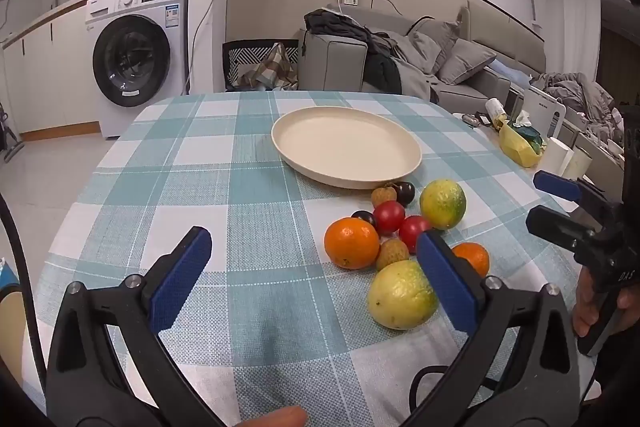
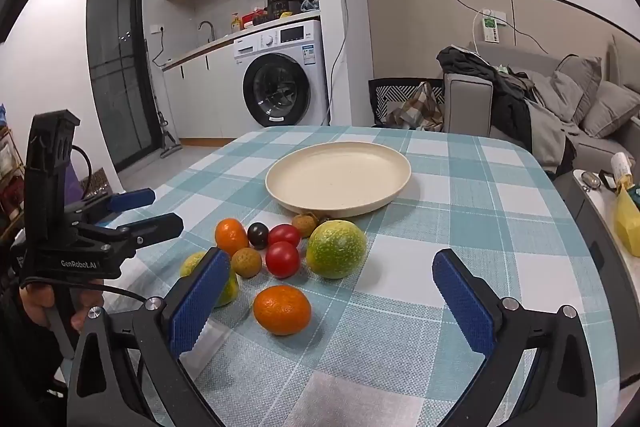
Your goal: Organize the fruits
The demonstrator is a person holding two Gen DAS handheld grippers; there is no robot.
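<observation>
Your left tool (image 1: 316, 279) and right tool (image 2: 332, 301) hang released over the desk (image 1: 256, 211), framing clustered fruits for the bare plate (image 1: 346, 151) at frame centre.

Looks like I'm in someone's small apartment: straight out past my claws there's a washing machine (image 2: 285, 79) under a kitchen counter (image 2: 240, 39), with a grey sofa (image 2: 580, 115) piled with clothes off to the right.

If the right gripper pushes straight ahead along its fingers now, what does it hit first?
Probably the near orange, which sits low between the open right gripper fingers. Beyond it are the red tomatoes and the plate. Depth is uncertain.
</observation>
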